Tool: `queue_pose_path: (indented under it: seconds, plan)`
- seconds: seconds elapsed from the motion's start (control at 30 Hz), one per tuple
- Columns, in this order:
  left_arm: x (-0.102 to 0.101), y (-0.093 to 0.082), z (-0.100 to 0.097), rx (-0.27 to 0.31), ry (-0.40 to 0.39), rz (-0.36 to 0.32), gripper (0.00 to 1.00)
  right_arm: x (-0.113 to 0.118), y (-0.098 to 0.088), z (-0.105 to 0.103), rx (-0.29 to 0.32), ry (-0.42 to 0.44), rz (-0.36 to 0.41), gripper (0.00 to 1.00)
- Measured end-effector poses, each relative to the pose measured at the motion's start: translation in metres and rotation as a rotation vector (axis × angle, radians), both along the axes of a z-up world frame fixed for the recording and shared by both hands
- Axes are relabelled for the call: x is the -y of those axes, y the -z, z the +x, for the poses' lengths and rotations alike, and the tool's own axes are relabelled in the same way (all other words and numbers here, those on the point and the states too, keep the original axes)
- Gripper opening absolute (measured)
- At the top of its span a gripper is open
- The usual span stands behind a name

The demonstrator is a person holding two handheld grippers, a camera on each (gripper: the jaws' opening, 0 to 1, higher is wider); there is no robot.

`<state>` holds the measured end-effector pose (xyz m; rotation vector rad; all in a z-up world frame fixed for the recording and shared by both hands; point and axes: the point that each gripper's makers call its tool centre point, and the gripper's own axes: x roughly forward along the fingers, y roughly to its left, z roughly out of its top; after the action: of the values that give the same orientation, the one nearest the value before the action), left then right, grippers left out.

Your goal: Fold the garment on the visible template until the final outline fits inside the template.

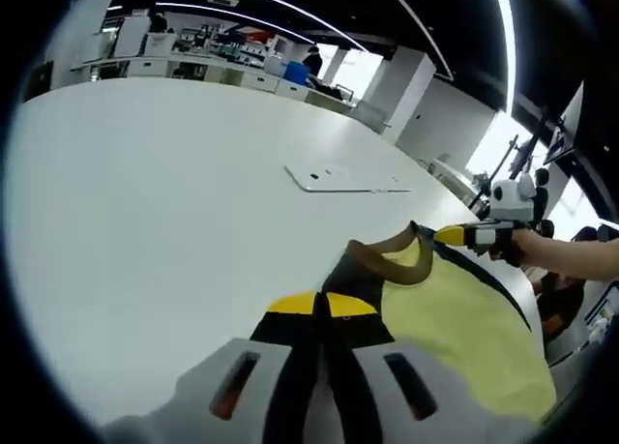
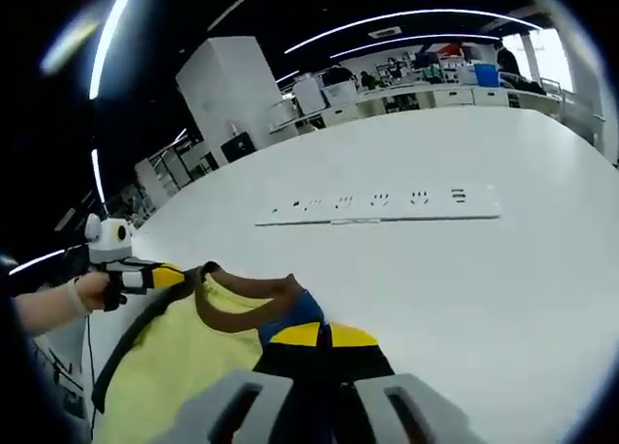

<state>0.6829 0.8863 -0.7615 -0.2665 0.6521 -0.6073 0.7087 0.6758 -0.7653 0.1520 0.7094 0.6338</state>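
Note:
A yellow-green shirt (image 1: 455, 318) with a brown collar (image 1: 387, 260) and dark shoulder trim hangs stretched between the two grippers above the white table (image 1: 145, 202). My left gripper (image 1: 322, 307), yellow-tipped, is shut on one dark shoulder at the bottom of the left gripper view. My right gripper (image 1: 440, 235) comes in from the right, shut on the other shoulder, with a hand (image 1: 546, 252) behind it. In the right gripper view my right gripper (image 2: 324, 336) pinches the shirt (image 2: 184, 357) near the collar (image 2: 242, 299). There the left gripper (image 2: 174, 275) holds the far shoulder.
A flat white panel (image 1: 343, 178) lies on the table beyond the shirt, seen as a long strip with dark marks (image 2: 387, 207) in the right gripper view. The table's curved edge (image 1: 455, 188) runs on the right. Desks, boxes and white pillars (image 2: 232, 96) stand far behind.

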Motion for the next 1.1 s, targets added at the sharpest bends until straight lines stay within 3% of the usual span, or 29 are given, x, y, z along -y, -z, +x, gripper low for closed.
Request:
queue_pose_path:
  seconds: [0.1,0.27,0.37,0.43,0.53,0.6,0.67,0.77,0.87,1.1]
  plan:
    - [-0.001,-0.004,0.001,0.018,-0.003,-0.007,0.08,0.002,-0.001,-0.002,0.004,-0.005,-0.002,0.00]
    - [-0.007,-0.012,-0.002,0.034,-0.015,0.012,0.26,0.002,-0.011,-0.003,0.075,-0.042,-0.030,0.33]
    - [-0.010,-0.015,-0.005,0.051,-0.011,0.041,0.44,0.002,-0.015,-0.011,0.110,-0.080,-0.063,0.47]
    - [-0.010,-0.017,-0.009,0.067,0.008,0.060,0.54,0.002,-0.016,-0.016,0.112,-0.091,-0.060,0.54]
    - [-0.008,-0.022,-0.015,0.069,0.029,0.052,0.61,0.000,-0.017,-0.030,0.114,-0.145,-0.077,0.61]
    - [-0.007,-0.025,-0.018,0.083,0.041,0.061,0.66,-0.002,-0.015,-0.039,0.133,-0.212,-0.122,0.70]
    - [-0.006,-0.026,-0.021,0.089,0.059,0.067,0.75,-0.004,-0.016,-0.047,0.133,-0.227,-0.121,0.81]
    - [-0.006,-0.028,-0.025,0.094,0.076,0.079,0.88,-0.005,-0.021,-0.054,0.137,-0.250,-0.115,0.91]
    - [-0.008,-0.030,-0.029,0.095,0.089,0.095,0.92,-0.004,-0.028,-0.056,0.150,-0.247,-0.102,1.00]
    - [-0.011,-0.044,-0.044,0.111,0.106,0.099,0.94,0.006,-0.041,-0.072,0.156,-0.235,-0.105,1.00]
